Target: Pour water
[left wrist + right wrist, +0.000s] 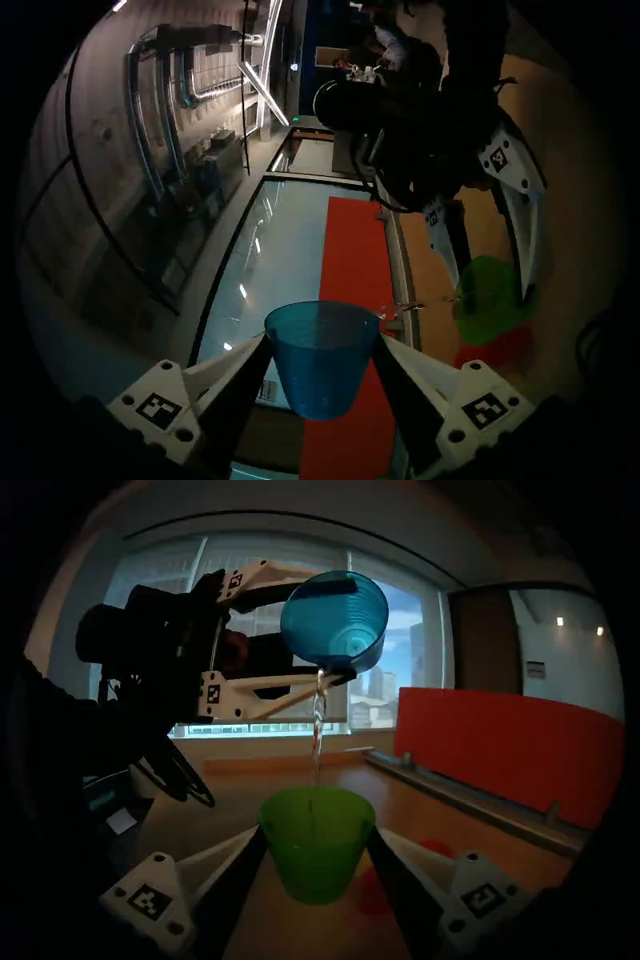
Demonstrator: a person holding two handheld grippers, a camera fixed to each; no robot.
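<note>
My left gripper (322, 362) is shut on a blue cup (322, 356), held tipped on its side. In the right gripper view that blue cup (334, 620) hangs mouth-down-and-forward, and a thin stream of water (318, 724) falls from its rim into a green cup (317, 840). The right gripper (317, 850) is shut on this upright green cup, directly below the blue one. In the left gripper view the green cup (486, 300) sits between the white fingers (524, 212) of the right gripper, lower right of the blue cup.
A wooden table (400, 800) lies under both cups, with small red things (372, 892) on it just behind the green cup. An orange-red panel (512, 736) runs along the table's far side. A large window (240, 640) is behind the left gripper.
</note>
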